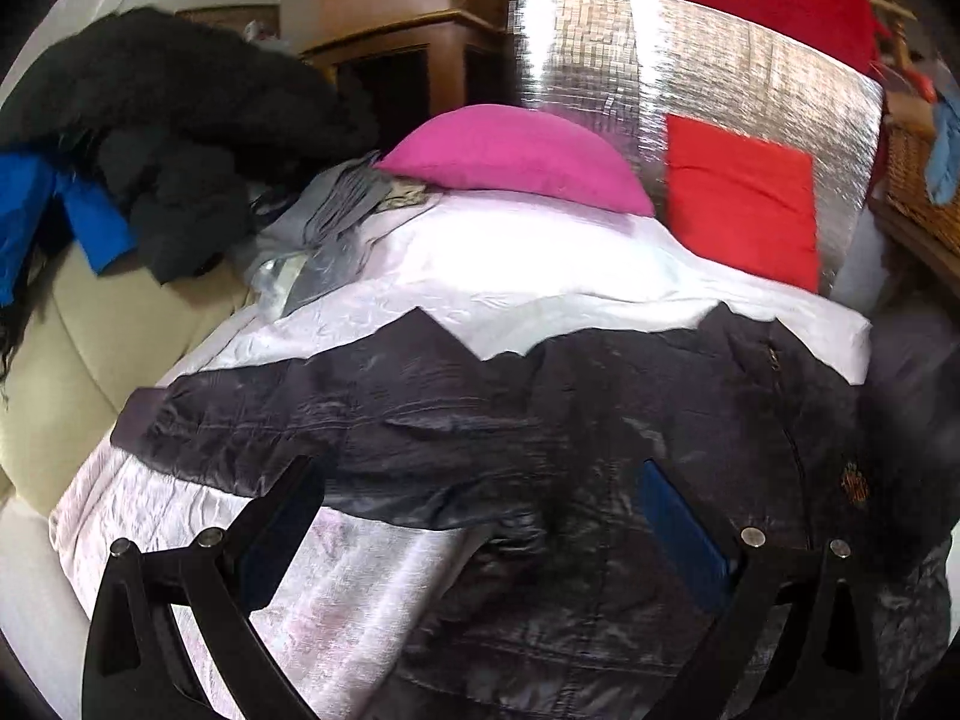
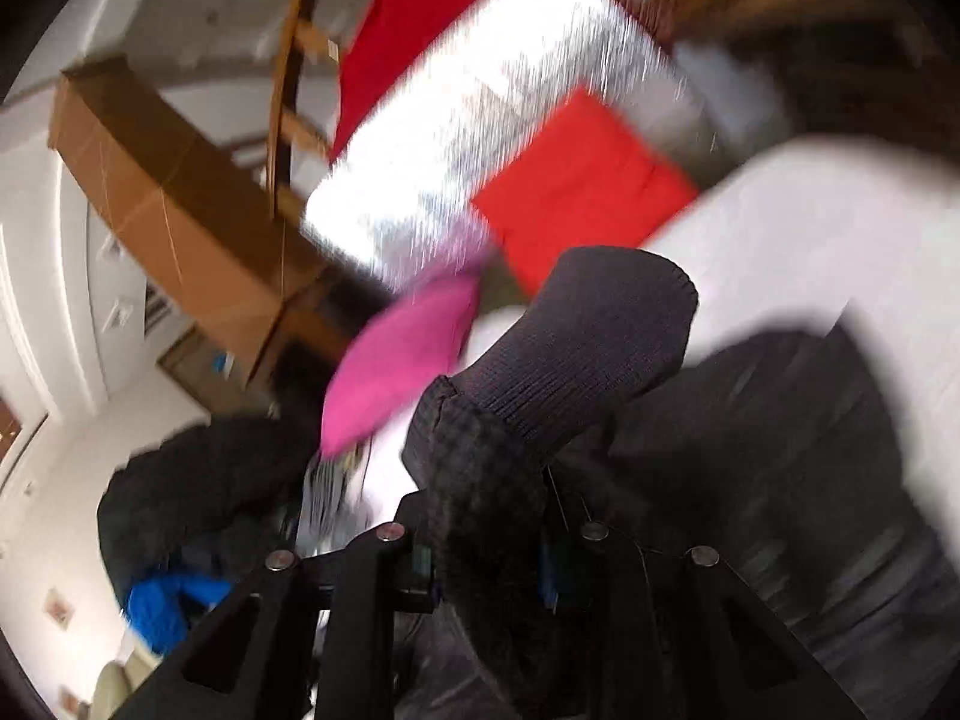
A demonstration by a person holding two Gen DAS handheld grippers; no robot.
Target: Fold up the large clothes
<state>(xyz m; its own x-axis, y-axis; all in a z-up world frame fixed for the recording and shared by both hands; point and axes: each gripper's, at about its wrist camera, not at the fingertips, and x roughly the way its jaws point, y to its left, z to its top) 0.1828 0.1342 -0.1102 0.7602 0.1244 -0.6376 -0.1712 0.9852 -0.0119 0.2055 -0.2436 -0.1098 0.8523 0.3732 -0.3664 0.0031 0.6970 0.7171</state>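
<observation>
A dark shiny jacket (image 1: 540, 420) lies spread across a white sheet (image 1: 510, 264) on the bed. Low over its near part, my left gripper (image 1: 480, 510) stands open, with its blue-padded fingers (image 1: 678, 516) wide apart and nothing pinched between them. The right wrist view is tilted and blurred. There my right gripper (image 2: 486, 546) is shut on the jacket's sleeve (image 2: 480, 480), and the ribbed knit cuff (image 2: 576, 348) sticks up beyond the fingertips. The rest of the jacket (image 2: 810, 480) lies below on the right.
A pink pillow (image 1: 516, 156) and a red cushion (image 1: 744, 204) lean on a silver foil panel (image 1: 600, 60) at the bed's far end. A heap of black and blue clothes (image 1: 168, 138) sits at left over a beige seat (image 1: 90, 348). A wicker basket (image 1: 918, 180) stands at right.
</observation>
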